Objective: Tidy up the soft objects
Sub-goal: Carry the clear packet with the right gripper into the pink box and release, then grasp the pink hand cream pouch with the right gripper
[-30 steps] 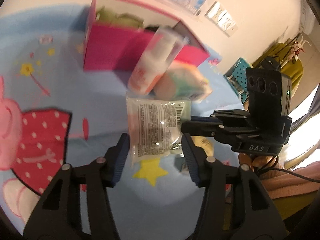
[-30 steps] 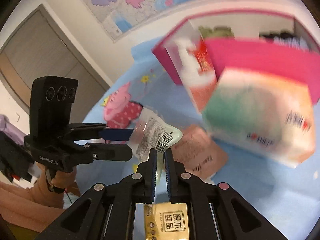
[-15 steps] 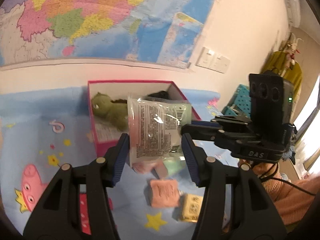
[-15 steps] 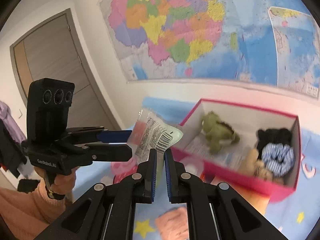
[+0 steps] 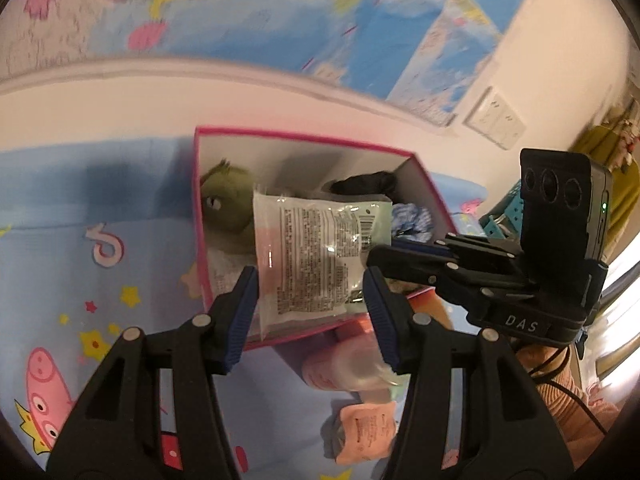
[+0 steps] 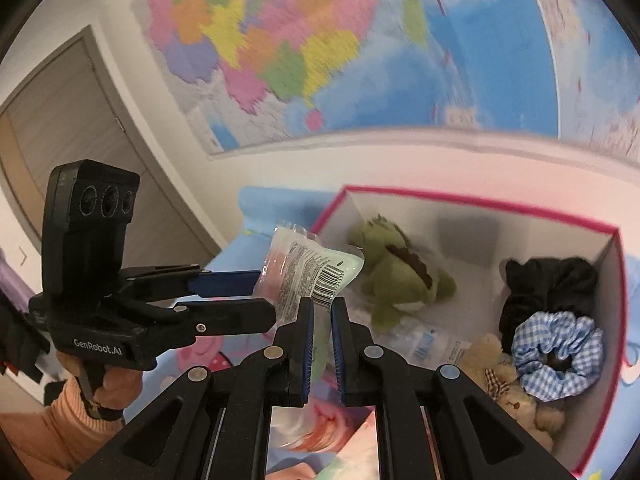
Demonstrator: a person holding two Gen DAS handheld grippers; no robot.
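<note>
Looking at the pink box (image 6: 472,202), it's partly filled: green plush (image 6: 394,276), black cloth (image 6: 548,284), gingham scrunchie (image 6: 558,354) and a teddy (image 6: 516,396) are in. The clear packet (image 5: 316,256) hangs over it, pinched at both sides by the left tongs (image 5: 312,304) and at one edge by the near-closed right tongs (image 6: 320,324), both angled down. A pink pouch (image 5: 366,430) and a bottle (image 5: 344,372) wait on the blue cartoon sheet (image 5: 100,208).
</note>
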